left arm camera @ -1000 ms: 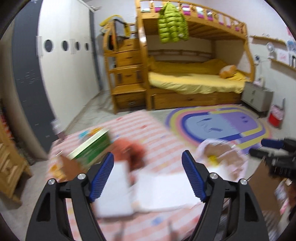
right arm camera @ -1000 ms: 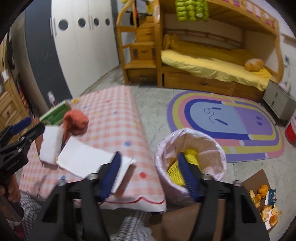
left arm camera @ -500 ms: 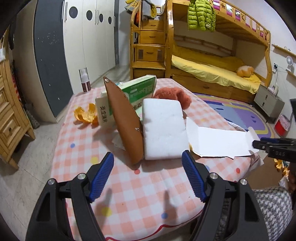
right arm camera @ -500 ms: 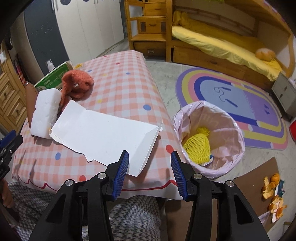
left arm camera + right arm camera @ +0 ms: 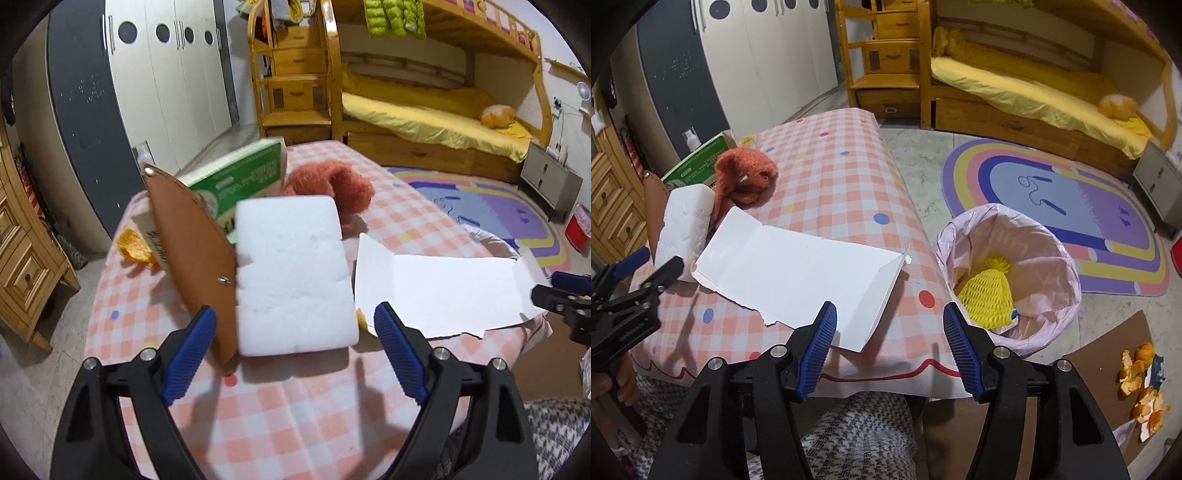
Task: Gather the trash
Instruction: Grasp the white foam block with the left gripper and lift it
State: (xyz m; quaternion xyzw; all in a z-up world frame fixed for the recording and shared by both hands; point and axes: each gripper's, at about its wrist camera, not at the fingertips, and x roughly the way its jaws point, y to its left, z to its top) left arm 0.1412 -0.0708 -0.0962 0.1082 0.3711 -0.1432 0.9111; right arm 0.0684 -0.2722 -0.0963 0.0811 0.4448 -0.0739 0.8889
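L gripper (image 5: 291, 350) jaws opening wide, empty, angling down over foam block (image 5: 293, 273) on table (image 5: 295, 417). R gripper (image 5: 888, 345) opening too, gripping nothing, tilting down at torn white card's (image 5: 798, 273) near edge. Bin (image 5: 1067, 273) standing beside table.

My right gripper (image 5: 888, 338) is opening its jaws above the near edge of the checked table (image 5: 834, 177), nothing pressed between them — the torn white cardboard (image 5: 798, 273) lies at eleven o'clock. At two o'clock stands the pink-lined bin (image 5: 1067, 266), holding a yellow net (image 5: 986, 291).
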